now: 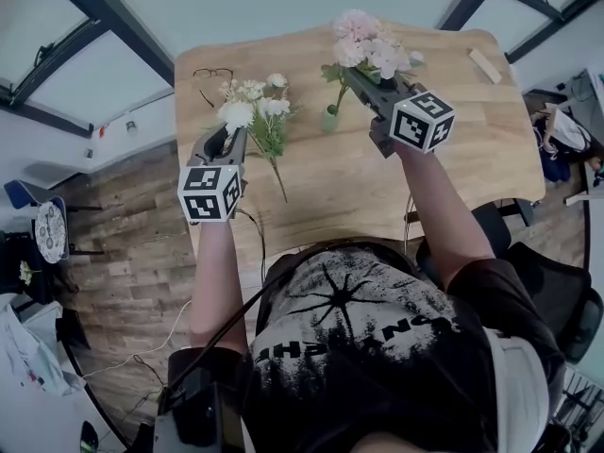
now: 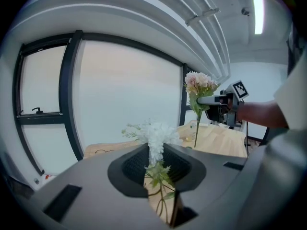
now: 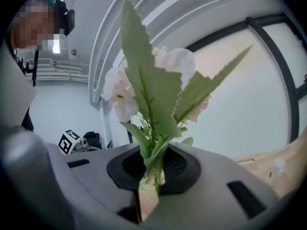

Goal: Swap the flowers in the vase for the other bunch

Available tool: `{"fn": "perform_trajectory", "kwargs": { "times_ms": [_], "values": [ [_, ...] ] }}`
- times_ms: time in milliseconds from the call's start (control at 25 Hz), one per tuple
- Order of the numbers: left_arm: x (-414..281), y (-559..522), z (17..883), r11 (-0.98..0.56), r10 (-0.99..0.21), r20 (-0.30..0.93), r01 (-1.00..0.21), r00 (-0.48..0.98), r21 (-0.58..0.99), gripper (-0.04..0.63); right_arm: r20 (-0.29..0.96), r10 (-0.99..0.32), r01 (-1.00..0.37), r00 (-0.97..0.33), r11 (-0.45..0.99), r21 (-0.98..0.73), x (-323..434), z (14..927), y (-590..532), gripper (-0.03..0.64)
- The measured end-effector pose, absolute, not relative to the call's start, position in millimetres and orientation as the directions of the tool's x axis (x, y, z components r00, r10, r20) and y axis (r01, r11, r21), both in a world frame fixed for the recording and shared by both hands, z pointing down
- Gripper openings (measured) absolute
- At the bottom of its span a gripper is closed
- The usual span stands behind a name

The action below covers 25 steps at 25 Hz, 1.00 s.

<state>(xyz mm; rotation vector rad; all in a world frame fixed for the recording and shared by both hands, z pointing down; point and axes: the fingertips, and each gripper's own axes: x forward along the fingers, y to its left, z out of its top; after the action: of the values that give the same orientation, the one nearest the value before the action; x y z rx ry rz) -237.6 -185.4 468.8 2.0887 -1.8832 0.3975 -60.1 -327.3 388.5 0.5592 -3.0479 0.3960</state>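
Pink cloth flowers with green leaves (image 1: 370, 47) are pinched by the stem in the right gripper (image 1: 353, 77). Its jaws are nearly together, and the stem tip is seemingly at the small green glass vase (image 1: 330, 118). Best to lift it straight up until clear. The left gripper (image 1: 232, 141), slightly parted, clamps the white-flowered bunch (image 1: 253, 102) just beside. Both hang over a pale wooden table (image 1: 377, 182) by large windows.

The table (image 1: 453, 159) is pale wood, smooth and matt — the floor (image 1: 132, 243) left of it is darker, rougher plank. On the table the vase (image 1: 330, 118) looks glossy, translucent green. Above the table, the left gripper (image 2: 160, 176) and right gripper (image 3: 151, 174) are matt grey plastic; the white bunch (image 1: 253, 102) and pink bunch (image 1: 368, 45) look cloth-petalled.
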Motion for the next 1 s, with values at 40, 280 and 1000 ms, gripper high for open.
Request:
{"fn": "perform_trajectory", "kwargs": {
  "times_ms": [40,280,1000],
  "values": [
    [-239,-183,471,-0.088,-0.909,0.405,-0.996,0.094,0.033,0.088,0.061,-0.343,-0.347,-0.937,0.905,-0.246,-62,388,-329,0.044],
    [-249,-171,483,-0.052,-0.896,0.439,-0.998,0.066,0.042,0.089,0.073,-0.326,-0.333,-0.943,0.907,-0.259,-76,397,-339,0.044],
    [-239,-179,501,-0.038,-0.877,0.472,-0.992,0.09,0.118,0.089,0.164,-0.282,-0.317,-0.945,0.914,-0.255,-83,464,-340,0.045]
  ]
}}
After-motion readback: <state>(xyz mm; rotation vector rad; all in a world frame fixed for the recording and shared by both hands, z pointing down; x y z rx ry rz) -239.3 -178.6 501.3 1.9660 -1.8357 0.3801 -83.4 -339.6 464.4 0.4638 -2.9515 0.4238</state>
